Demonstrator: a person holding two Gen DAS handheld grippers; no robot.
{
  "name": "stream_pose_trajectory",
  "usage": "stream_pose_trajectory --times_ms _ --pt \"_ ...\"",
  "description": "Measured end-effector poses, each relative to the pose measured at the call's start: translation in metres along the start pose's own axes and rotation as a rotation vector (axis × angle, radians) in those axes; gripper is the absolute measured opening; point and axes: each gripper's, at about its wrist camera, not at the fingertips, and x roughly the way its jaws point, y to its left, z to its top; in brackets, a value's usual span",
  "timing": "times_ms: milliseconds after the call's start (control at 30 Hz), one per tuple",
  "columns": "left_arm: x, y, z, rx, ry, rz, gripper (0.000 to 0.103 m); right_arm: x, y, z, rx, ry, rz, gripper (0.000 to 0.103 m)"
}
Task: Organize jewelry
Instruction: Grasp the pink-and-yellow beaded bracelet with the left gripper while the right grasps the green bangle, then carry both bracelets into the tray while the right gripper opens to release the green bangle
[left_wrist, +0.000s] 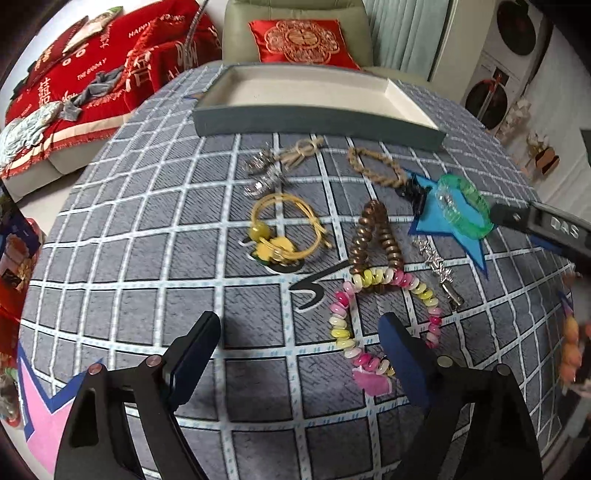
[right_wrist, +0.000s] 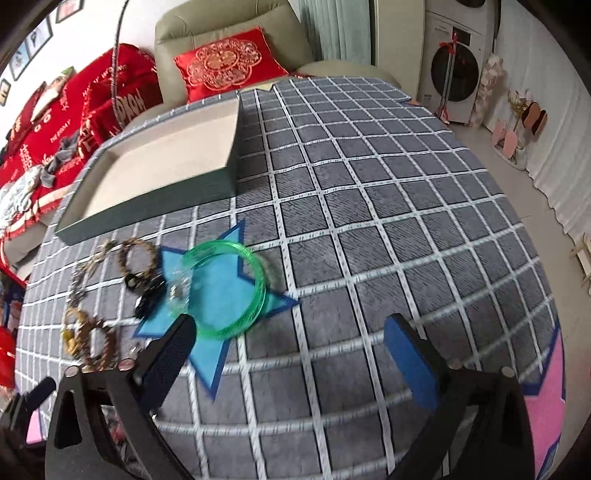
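Jewelry lies scattered on a grey checked cloth. My left gripper (left_wrist: 299, 325) hangs open above the cloth with nothing between its fingers. A pink and yellow spiral bracelet (left_wrist: 347, 317) lies by its right finger. Beyond it lie a brown spiral bracelet (left_wrist: 373, 236), a yellow corded bracelet (left_wrist: 284, 229), silver pieces (left_wrist: 264, 175), a braided tan bracelet (left_wrist: 376, 166) and a silver chain with a clip (left_wrist: 441, 269). A green translucent bangle (right_wrist: 225, 288) rests on a blue star patch (right_wrist: 218, 306). My right gripper (right_wrist: 290, 332) is open, its left finger at the bangle's near edge. An empty grey tray (left_wrist: 317, 122) stands behind.
The tray (right_wrist: 155, 199) has a cream inside and sits at the cloth's far edge. A sofa with red blankets and a red cushion (left_wrist: 303, 40) is behind the table. A pink star patch (left_wrist: 48, 417) marks the near left corner. A washing machine (right_wrist: 456, 66) stands at the far right.
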Motion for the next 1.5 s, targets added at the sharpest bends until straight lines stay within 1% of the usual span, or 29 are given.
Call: stream_pose_trajectory --times_ms 33,67,100,133,167,200,233,267,300,333,367,400,467,500,533,667,833,1000,1100,1200,1300,1367,1500 --pt "0.000 -0.004 0.000 0.013 -0.008 0.010 0.096 0.004 0.001 0.001 -0.008 0.009 -0.002 0.094" --pt "0.000 -0.006 0.000 0.026 -0.010 0.015 0.094 0.010 0.004 0.003 -0.021 0.020 -0.004 0.089" --pt "0.002 -0.008 0.001 0.038 -0.010 0.017 0.094 0.014 0.006 0.005 -0.032 0.030 -0.003 0.085" --pt "0.002 -0.010 0.001 0.045 -0.012 0.020 0.092 0.017 0.008 0.007 -0.049 0.031 -0.015 0.080" --pt "0.001 -0.013 0.000 0.057 -0.019 0.033 0.084 0.018 0.013 0.008 -0.083 0.027 -0.036 0.077" --pt "0.000 -0.016 0.000 0.072 -0.029 0.036 0.078 0.020 0.016 0.009 -0.105 0.029 -0.050 0.074" --pt "0.000 -0.017 0.000 0.079 -0.031 0.027 0.075 0.020 0.018 0.010 -0.116 0.026 -0.049 0.072" --pt "-0.001 -0.019 0.000 0.088 -0.037 0.023 0.063 0.020 0.019 0.011 -0.120 0.027 -0.043 0.068" --pt "-0.003 -0.022 0.000 0.105 -0.047 0.019 0.042 0.020 0.020 0.011 -0.122 0.032 -0.042 0.067" --pt "-0.003 -0.024 0.000 0.124 -0.051 0.011 0.031 0.019 0.022 0.011 -0.125 0.035 -0.040 0.064" --pt "-0.003 -0.026 0.000 0.137 -0.052 0.002 0.025 0.018 0.023 0.010 -0.130 0.034 -0.036 0.056" --pt "-0.003 -0.026 0.001 0.144 -0.052 -0.011 0.025 0.016 0.023 0.009 -0.133 0.032 -0.035 0.051" --pt "-0.004 -0.023 0.001 0.123 -0.047 -0.086 0.024 0.014 0.025 0.008 -0.138 0.039 -0.023 0.013" --pt "-0.006 -0.020 0.002 0.100 -0.043 -0.122 0.024 0.013 0.024 0.007 -0.137 0.040 -0.024 0.010" --pt "-0.007 -0.018 0.002 0.084 -0.042 -0.139 0.024 0.013 0.025 0.008 -0.133 0.038 -0.019 0.008" --pt "-0.023 -0.012 0.005 0.065 -0.067 -0.178 0.024 0.006 0.016 0.005 -0.072 0.040 0.055 0.008" --pt "-0.046 -0.003 0.023 0.054 -0.107 -0.214 0.024 -0.013 0.015 0.010 -0.063 0.017 0.101 0.008" --pt "-0.066 0.006 0.059 0.065 -0.153 -0.234 0.024 -0.039 0.023 0.031 -0.076 -0.020 0.146 0.008" --pt "-0.069 0.013 0.094 0.060 -0.182 -0.226 0.024 -0.047 0.032 0.053 -0.079 -0.036 0.169 0.008" --pt "-0.063 0.022 0.126 0.054 -0.193 -0.205 0.024 -0.048 0.042 0.074 -0.092 -0.053 0.165 0.008" --pt "-0.044 0.030 0.158 0.047 -0.185 -0.173 0.024 -0.038 0.053 0.098 -0.086 -0.043 0.180 0.008" --pt "-0.024 0.037 0.180 0.032 -0.171 -0.153 0.024 -0.027 0.060 0.113 -0.078 -0.033 0.176 0.008" --pt "0.017 0.047 0.210 0.013 -0.137 -0.133 0.024 0.005 0.073 0.139 -0.050 -0.003 0.182 0.008"
